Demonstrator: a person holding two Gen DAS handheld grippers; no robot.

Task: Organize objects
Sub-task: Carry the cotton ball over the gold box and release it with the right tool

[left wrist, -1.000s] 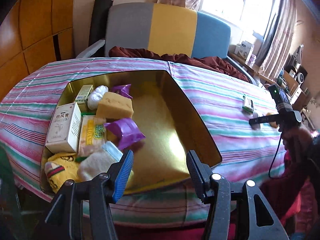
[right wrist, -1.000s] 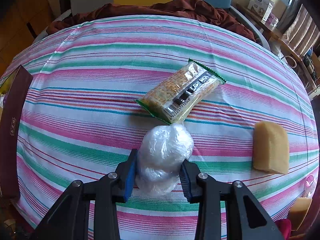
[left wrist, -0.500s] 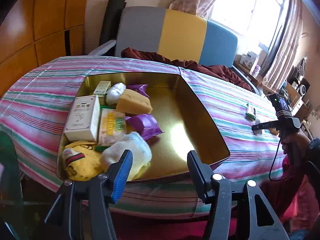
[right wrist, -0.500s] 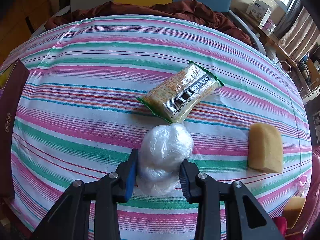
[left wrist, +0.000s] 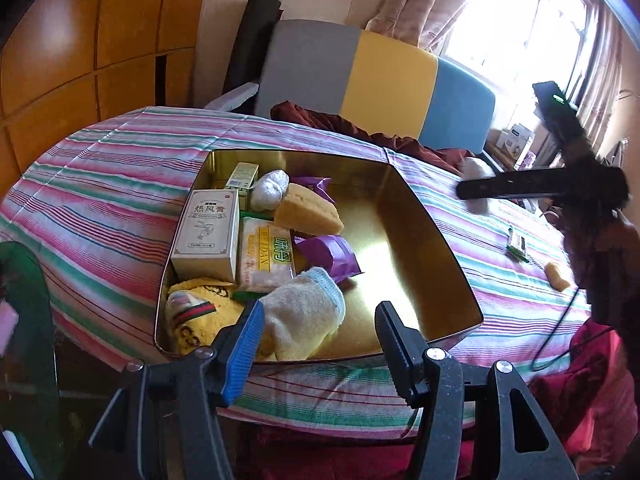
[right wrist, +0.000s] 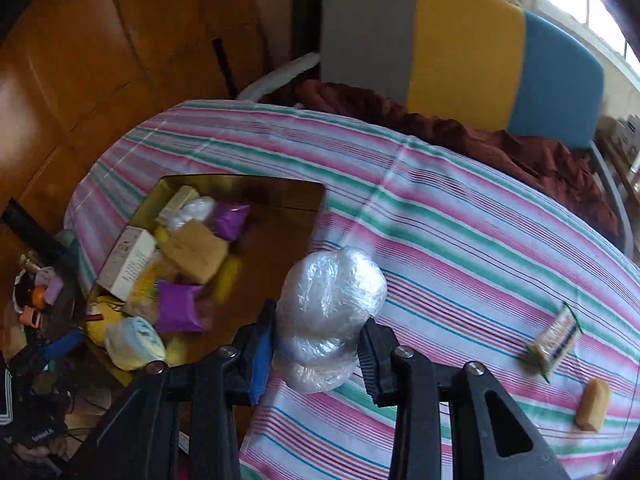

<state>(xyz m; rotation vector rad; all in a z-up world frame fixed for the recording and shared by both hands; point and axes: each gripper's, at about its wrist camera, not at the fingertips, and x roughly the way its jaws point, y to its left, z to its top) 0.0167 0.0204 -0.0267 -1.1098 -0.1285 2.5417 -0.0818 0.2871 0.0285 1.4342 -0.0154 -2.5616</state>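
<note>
My right gripper [right wrist: 316, 344] is shut on a ball wrapped in clear plastic [right wrist: 328, 304] and holds it in the air above the striped cloth, just right of the gold tin [right wrist: 280, 188]. From the left wrist view the same gripper [left wrist: 468, 190] shows as a black bar above the tin's far right corner. My left gripper [left wrist: 320, 312] stands open at the tin's near rim [left wrist: 320, 360], nothing between its fingers. The tin's left half holds a white box [left wrist: 208, 232], a sponge [left wrist: 308, 210], purple packets [left wrist: 328, 252], a sock [left wrist: 304, 316] and a yellow cloth [left wrist: 196, 316].
A cracker packet [right wrist: 554, 344] and a yellow sponge block [right wrist: 594, 404] lie on the cloth at the right. A grey, yellow and blue chair [right wrist: 460, 44] with a dark red cloth stands behind the table. The tin's right half shows bare gold floor [left wrist: 400, 264].
The right gripper has lifted the wrapped ball off the cloth and swung left to the tin; the packet and sponge now lie far right. The left gripper has shifted slightly along the near rim.
</note>
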